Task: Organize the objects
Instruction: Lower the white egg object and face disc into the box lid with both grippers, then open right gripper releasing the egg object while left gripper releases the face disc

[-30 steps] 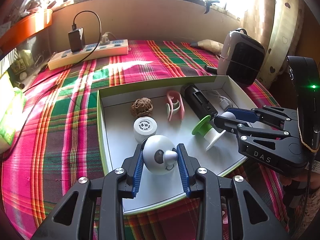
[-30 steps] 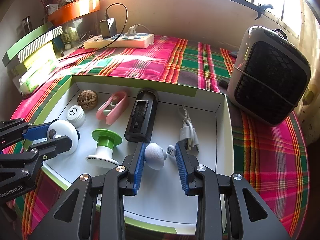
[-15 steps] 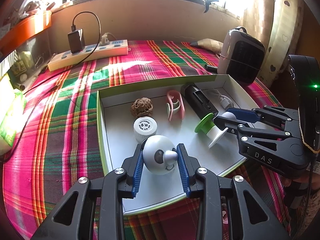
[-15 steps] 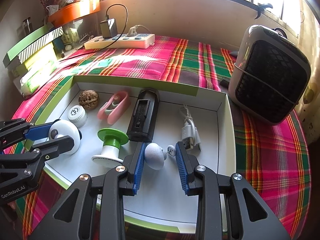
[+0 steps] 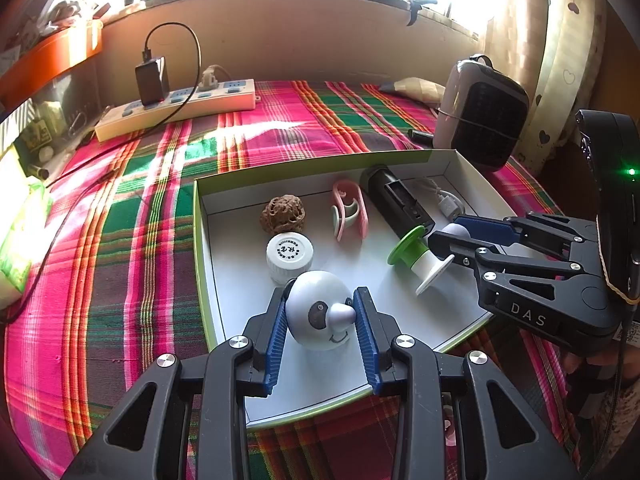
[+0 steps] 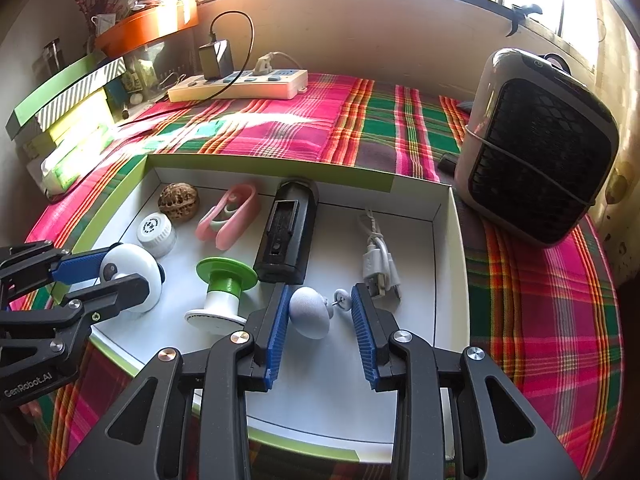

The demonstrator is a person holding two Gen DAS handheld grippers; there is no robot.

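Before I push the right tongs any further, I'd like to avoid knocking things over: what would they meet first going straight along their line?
The small grey egg-shaped piece already sits between the opening right tongs. Beyond it, probably the black case or the white cable; depth is unclear.

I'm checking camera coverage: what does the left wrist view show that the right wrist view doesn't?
Only the left wrist view shows the painted face on the white ball. Only the right wrist view shows the small pin beside the grey ball. Both show the box, walnut, pink clip and green spool.
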